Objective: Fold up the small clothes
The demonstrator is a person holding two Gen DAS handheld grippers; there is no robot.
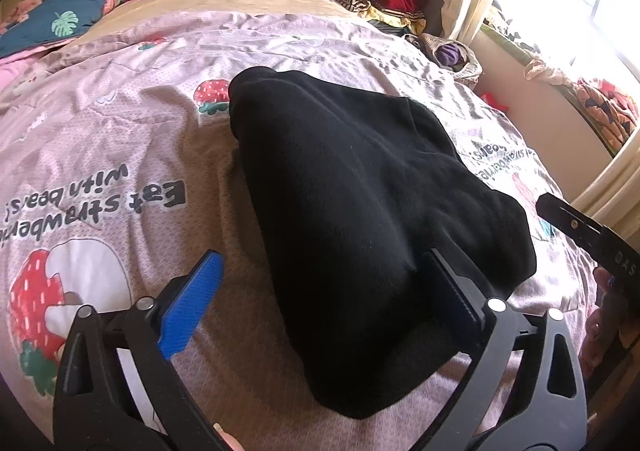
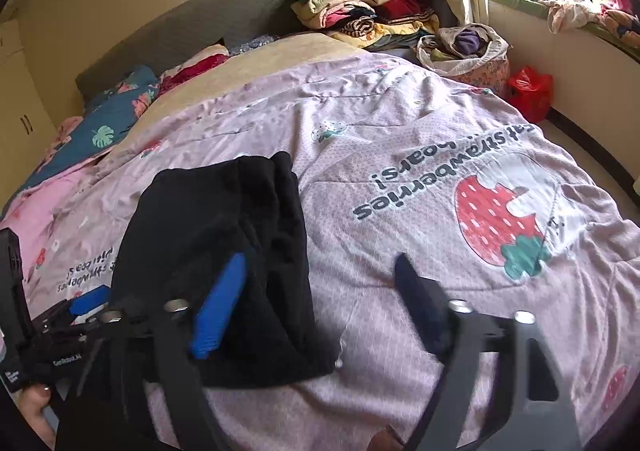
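A black garment [image 1: 352, 203] lies folded into a thick wedge on the pink strawberry bedspread [image 1: 120, 155]. My left gripper [image 1: 320, 287] stands open over its near end. Its blue left pad [image 1: 192, 303] hangs above bare bedspread, while the dark right finger [image 1: 452, 291] is over the cloth. In the right wrist view the garment [image 2: 208, 219] sits left of centre. My right gripper [image 2: 320, 299] is open at its right edge, with one blue pad [image 2: 220, 307] over the cloth and the other finger [image 2: 420, 303] over the bedspread [image 2: 420, 155]. Neither gripper holds anything.
A heap of folded clothes [image 2: 360, 3] is stacked by the grey headboard. Beside it stand a cloth bag with purple fabric [image 2: 468, 47] and a red plastic bag [image 2: 530, 91]. A blue floral pillow [image 1: 68, 19] lies far left. More clothes cover the window sill [image 2: 580, 11].
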